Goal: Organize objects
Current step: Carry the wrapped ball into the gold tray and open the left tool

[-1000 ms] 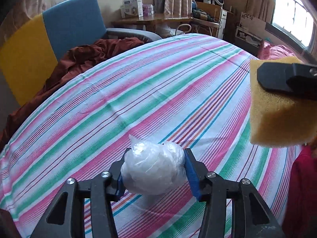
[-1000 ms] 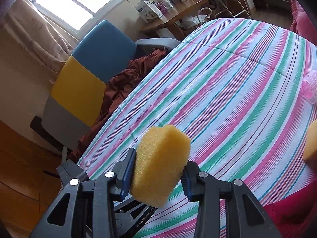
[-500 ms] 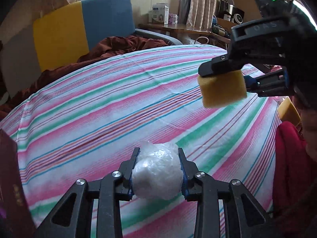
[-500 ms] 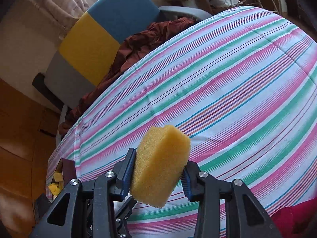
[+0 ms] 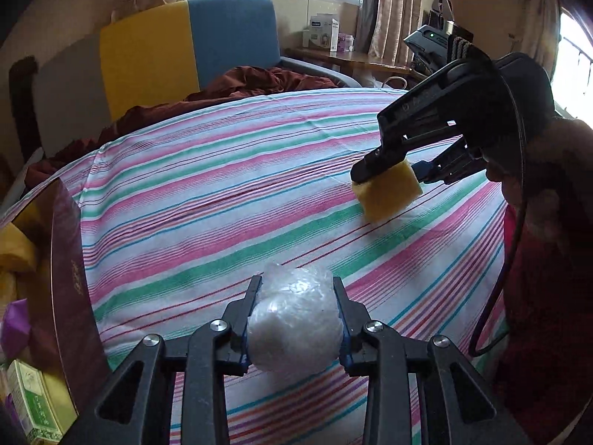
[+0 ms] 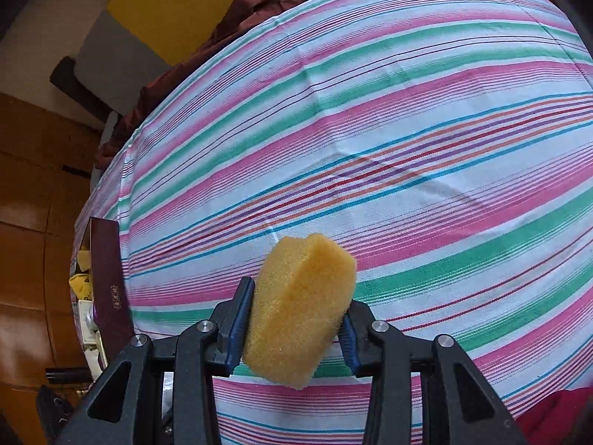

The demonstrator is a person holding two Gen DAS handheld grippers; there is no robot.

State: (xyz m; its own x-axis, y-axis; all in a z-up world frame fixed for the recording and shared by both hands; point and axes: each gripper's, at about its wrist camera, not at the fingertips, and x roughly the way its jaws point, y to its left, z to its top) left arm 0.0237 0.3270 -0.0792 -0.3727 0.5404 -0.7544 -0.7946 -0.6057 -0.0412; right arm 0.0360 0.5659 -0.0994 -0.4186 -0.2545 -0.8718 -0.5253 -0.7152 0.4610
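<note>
2 grippers loaded over striped bedsheet.

Nearest, left gripper clamped on white plastic-wrapped bundle, held above the sheet. Further out to the right, right gripper squeezing yellow sponge, seen low over the sheet in the left wrist view. At left edge, dark maroon box standing open with assorted packets inside. Beyond the bed, brown blanket, then yellow-and-blue chair.

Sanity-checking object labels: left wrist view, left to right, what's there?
Green carton → dark maroon box → plastic-wrapped white bundle in the left gripper → yellow sponge in the right gripper, all over the striped tablecloth.
</note>
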